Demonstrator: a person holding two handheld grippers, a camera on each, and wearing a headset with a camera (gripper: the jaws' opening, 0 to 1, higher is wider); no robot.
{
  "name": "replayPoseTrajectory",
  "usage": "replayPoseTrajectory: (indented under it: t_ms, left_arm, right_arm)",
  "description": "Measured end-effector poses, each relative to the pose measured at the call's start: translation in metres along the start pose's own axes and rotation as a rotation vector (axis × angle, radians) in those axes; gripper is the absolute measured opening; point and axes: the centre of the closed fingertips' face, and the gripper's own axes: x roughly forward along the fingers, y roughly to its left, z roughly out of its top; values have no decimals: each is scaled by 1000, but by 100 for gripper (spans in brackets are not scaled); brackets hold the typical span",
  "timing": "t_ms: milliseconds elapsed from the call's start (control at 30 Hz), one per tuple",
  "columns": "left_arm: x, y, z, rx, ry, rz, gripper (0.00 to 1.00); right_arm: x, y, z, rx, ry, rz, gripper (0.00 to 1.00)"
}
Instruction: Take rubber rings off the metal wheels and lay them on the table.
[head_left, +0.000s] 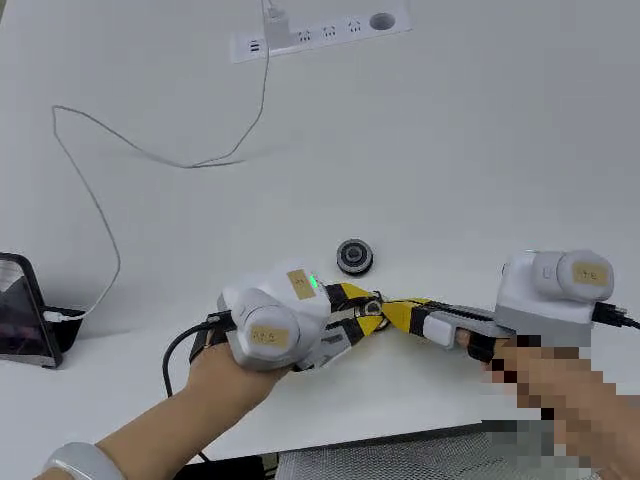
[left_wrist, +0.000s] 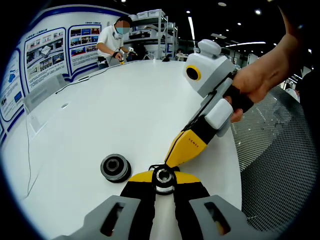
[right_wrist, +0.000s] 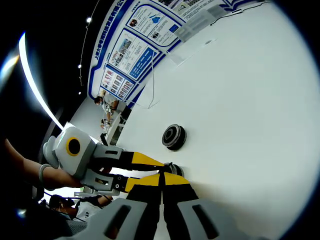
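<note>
Table (head_left: 450, 150), loose wheel (head_left: 354, 256), held wheel (left_wrist: 164, 178), two tongs (left_wrist: 164, 176) (right_wrist: 167, 172)

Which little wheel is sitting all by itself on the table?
The far wheel, lying flat on the table with nothing touching it. The other wheel is pinched in the left tongs, and the right tongs reach in against it.

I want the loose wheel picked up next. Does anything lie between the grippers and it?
Nothing visible does. The loose wheel sits alone on the bare table just beyond the left gripper and right gripper, whose tips meet at the held wheel.
</note>
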Motion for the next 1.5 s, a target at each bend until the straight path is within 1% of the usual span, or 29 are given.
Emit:
replayPoseTrajectory:
  t_ms: [267,533,833,900,1000,1100,1167,1267,1367,1500]
  left_arm:
    - [0,0,0,0,-1,-1,13]
    - [0,-1,1,4,0,-1,13]
    - [0,-1,1,15,0,-8,14]
    - [0,-2,1,17,1,-9,15]
    - [-3,-5,2,28,-10,-15,18]
    - [-6,-6,4,26,-22,-16,17]
    - [-8,-6,6,37,-27,-11,17]
    - [-11,-6,11,39,-53,-3,18]
    - [-12,-5,10,38,-54,1,19]
    - [-13,-2,8,38,-50,19,22]
  right_arm:
    - [1,6,0,9,-4,23,1]
    - [0,7,2,20,-11,28,1]
    - [0,1,3,23,-28,-11,2]
    - [0,0,3,21,-26,-18,2]
    - [-1,-4,3,19,-26,-30,2]
    - [-1,-3,3,17,-26,-32,2]
    - [-1,-3,3,17,-25,-35,2]
    - [0,-3,2,17,-25,-35,2]
    - [0,-3,2,17,-23,-34,2]
    - [0,-1,4,16,-24,-28,2]
